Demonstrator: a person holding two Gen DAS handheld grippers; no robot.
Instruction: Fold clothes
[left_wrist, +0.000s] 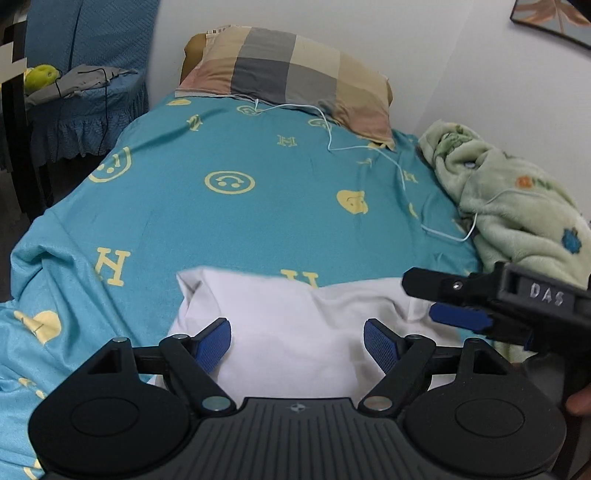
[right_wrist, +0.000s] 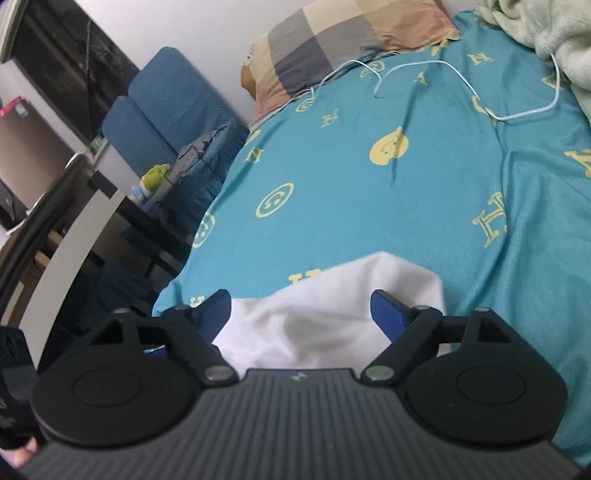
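Observation:
A white garment (left_wrist: 291, 325) lies folded on the teal bed sheet (left_wrist: 229, 221) near the bed's front edge. It also shows in the right wrist view (right_wrist: 332, 306). My left gripper (left_wrist: 297, 341) is open, its blue pads wide apart just above the garment's near part. My right gripper (right_wrist: 301, 312) is open too, over the garment's right end. In the left wrist view the right gripper (left_wrist: 436, 299) reaches in from the right, over the garment's right edge. Neither gripper holds the cloth.
A checked pillow (left_wrist: 295, 77) lies at the head of the bed by the wall. A green fleece blanket (left_wrist: 517, 203) is bunched on the right side. A white cable (left_wrist: 369, 147) runs across the sheet. A blue covered chair (left_wrist: 85, 92) with clothes stands left of the bed.

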